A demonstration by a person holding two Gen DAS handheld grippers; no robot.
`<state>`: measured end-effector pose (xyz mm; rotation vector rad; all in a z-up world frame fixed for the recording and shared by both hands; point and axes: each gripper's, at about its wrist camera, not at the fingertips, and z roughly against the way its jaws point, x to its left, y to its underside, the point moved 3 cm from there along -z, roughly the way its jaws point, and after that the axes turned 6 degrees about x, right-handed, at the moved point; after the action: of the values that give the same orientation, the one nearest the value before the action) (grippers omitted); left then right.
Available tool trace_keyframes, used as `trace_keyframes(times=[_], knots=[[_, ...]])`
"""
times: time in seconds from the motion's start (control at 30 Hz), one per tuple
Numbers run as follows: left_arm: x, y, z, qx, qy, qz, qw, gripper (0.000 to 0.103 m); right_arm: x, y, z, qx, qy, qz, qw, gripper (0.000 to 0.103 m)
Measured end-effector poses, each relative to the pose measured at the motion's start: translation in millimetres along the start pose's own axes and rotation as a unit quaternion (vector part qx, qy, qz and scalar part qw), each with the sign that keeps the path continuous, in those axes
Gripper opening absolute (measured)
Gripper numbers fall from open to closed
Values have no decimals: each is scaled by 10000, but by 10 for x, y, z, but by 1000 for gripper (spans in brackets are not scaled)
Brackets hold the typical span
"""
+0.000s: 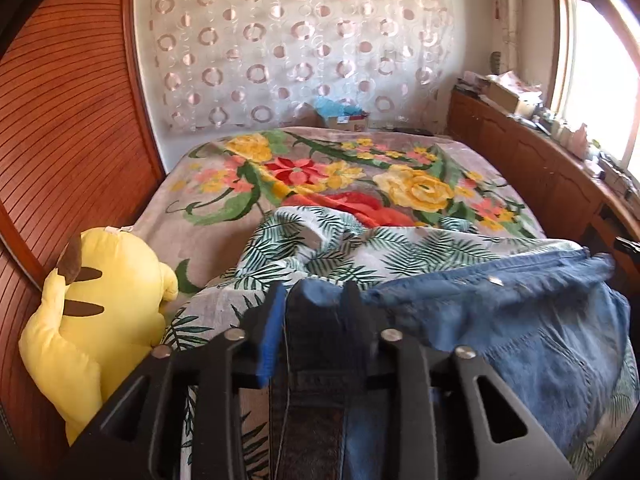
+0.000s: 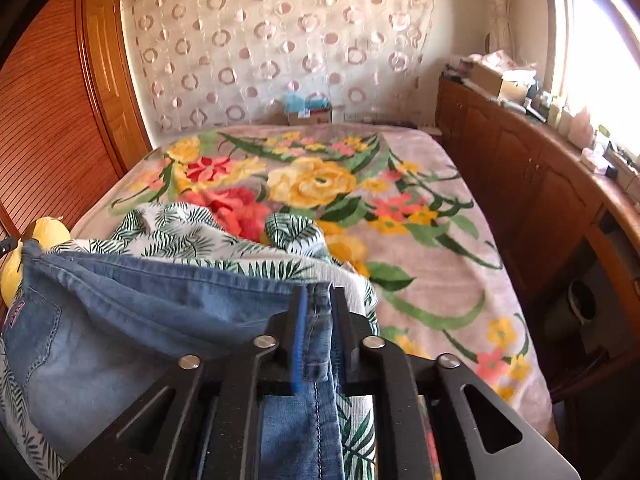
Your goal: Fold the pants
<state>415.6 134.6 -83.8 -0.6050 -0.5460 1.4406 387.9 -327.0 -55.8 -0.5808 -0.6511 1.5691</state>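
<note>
- A pair of blue jeans [image 1: 500, 312] is spread across the near end of a bed, on top of a palm-leaf print cloth [image 1: 320, 240] that lies over a floral blanket [image 1: 360, 168].
- The left gripper [image 1: 316, 300] is set at the left end of the jeans' far edge; a dark fold of denim sits between its jaws.
- The jaws are seen only partly apart, with a gap showing beside the blue pad; whether the fold is pinched or merely resting there cannot be told.
- The right gripper [image 2: 318, 308] is set at the right end of the same edge, a seamed denim band between its jaws. Its jaws are likewise a little apart; a firm hold cannot be confirmed.
- Judgement: the two ends are taken so that the edge is kept stretched and level between the hands, as a straight fold requires.
- Left view alone: a yellow plush toy [image 1: 92, 320] shown nearly whole, just beside the cloth at the near left, against a slatted wooden door [image 1: 68, 128].
- Right view alone: a back pocket [image 2: 36, 340] on the jeans at the near left, and more bare blanket to the right, up to a wooden cabinet [image 2: 520, 184] under the window.
</note>
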Motion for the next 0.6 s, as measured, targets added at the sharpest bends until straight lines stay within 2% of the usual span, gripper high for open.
trace_keyframes(times=[0.03, 0.07, 0.13, 0.37, 0.43, 0.6], knots=[[-6, 14, 41, -22, 9, -32, 10000, 40, 17, 21, 35, -49, -14, 12, 10000, 29], [-11, 30, 72, -28, 9, -61, 10000, 41, 42, 27, 66, -89, -76, 48, 9999, 36], [-34, 61, 90, 42, 71, -128, 9999, 41, 140, 49, 116, -145, -247, 177, 9994, 38], [-257, 222, -5, 227, 303, -390, 9985, 44, 602, 154, 64, -52, -841, 737, 9937, 41], [-372, 286, -54, 339, 495, -513, 9969, 46, 699, 155, -12, 28, -931, 912, 9915, 41], [-612, 421, -161, 509, 680, -804, 9931, 52, 941, 57, -292, 302, -1079, 1334, 9847, 43]])
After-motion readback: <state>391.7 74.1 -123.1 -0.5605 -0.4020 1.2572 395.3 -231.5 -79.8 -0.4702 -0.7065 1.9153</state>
